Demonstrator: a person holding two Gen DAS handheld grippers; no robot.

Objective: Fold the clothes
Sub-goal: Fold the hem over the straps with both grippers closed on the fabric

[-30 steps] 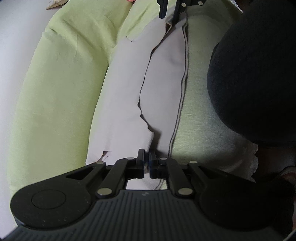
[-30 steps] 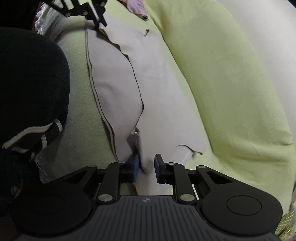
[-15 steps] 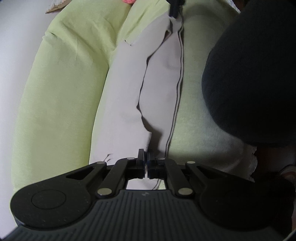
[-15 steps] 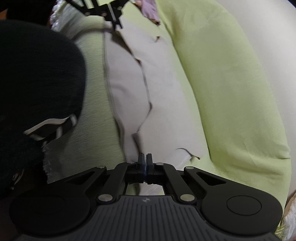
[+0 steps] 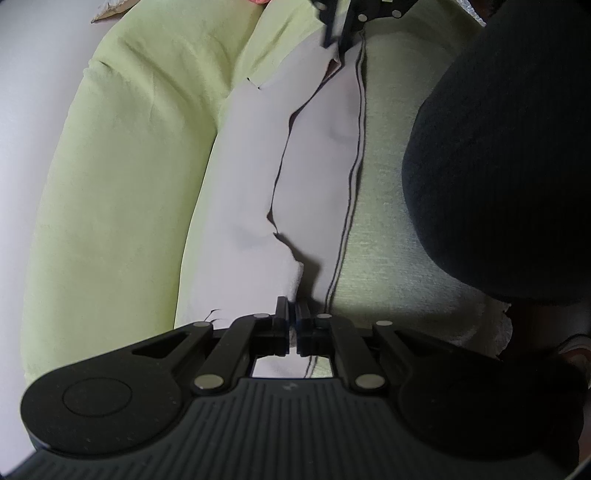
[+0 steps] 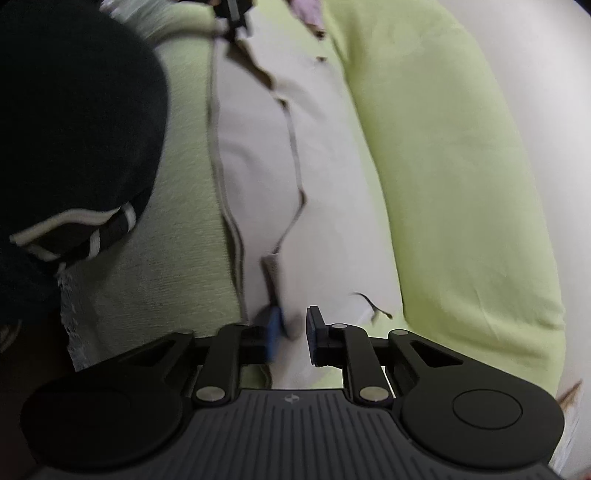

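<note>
A pale beige garment (image 5: 314, 177) lies stretched along a light green bed cover (image 5: 122, 206), with a folded flap and a dark piped edge. My left gripper (image 5: 293, 314) is shut on one end of the garment. My right gripper (image 6: 293, 326) is open at the other end, its jaws apart with a fold of the garment (image 6: 325, 184) between them. Each gripper shows small at the top of the other's view: the right one (image 5: 338, 29) and the left one (image 6: 232, 18).
A dark clothed body part (image 5: 509, 158) fills one side of both views; in the right wrist view it (image 6: 70, 140) has a white-striped cuff. A white lace edge (image 6: 74, 314) hangs at the cover's side. A pink item (image 6: 310, 9) lies far off.
My right gripper was open, shut on the garment half a second ago, and now has its jaws apart again. The left gripper stays shut on its end.
</note>
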